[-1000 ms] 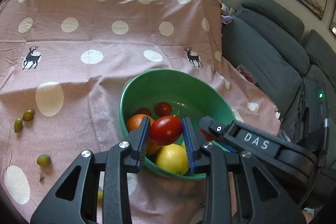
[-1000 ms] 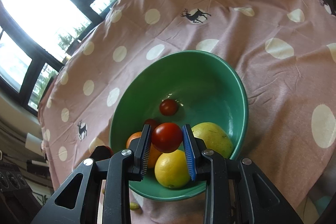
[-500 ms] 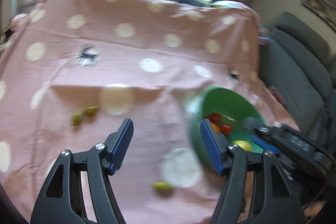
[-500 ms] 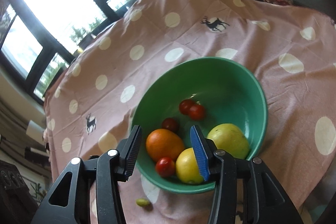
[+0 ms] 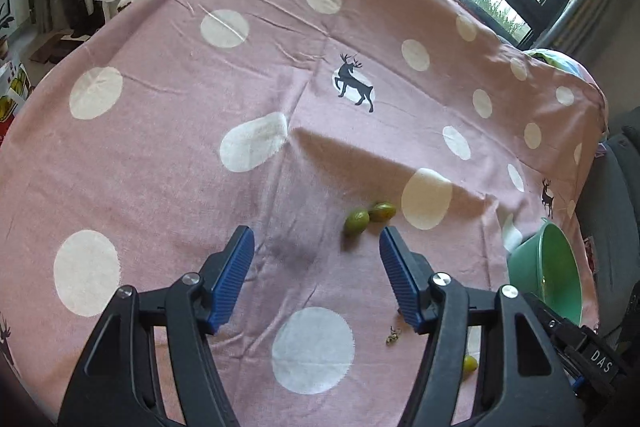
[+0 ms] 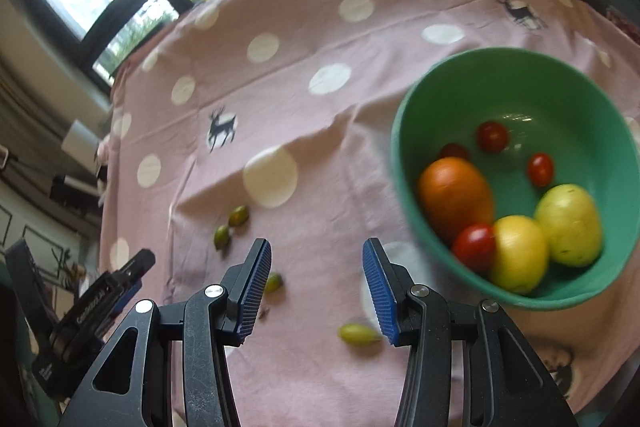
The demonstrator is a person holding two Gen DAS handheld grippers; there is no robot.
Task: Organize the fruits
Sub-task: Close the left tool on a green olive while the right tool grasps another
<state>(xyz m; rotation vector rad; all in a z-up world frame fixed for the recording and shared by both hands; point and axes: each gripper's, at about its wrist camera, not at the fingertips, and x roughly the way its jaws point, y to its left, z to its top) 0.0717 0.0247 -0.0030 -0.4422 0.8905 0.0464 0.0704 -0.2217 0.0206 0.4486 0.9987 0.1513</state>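
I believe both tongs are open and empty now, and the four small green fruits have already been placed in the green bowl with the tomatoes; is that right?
Not quite: the small green fruits lie on the pink cloth, outside the green bowl, as the right wrist view shows. The rest holds: the left tongs and right tongs are open and empty, and the tomatoes are in the bowl.

Each camera sits just behind its own claw and looks down along it at the pink spotty cloth [image 5: 168, 155] from close up, and both see the green bowl [image 6: 404, 163] and two little green fruits [image 5: 356, 221].
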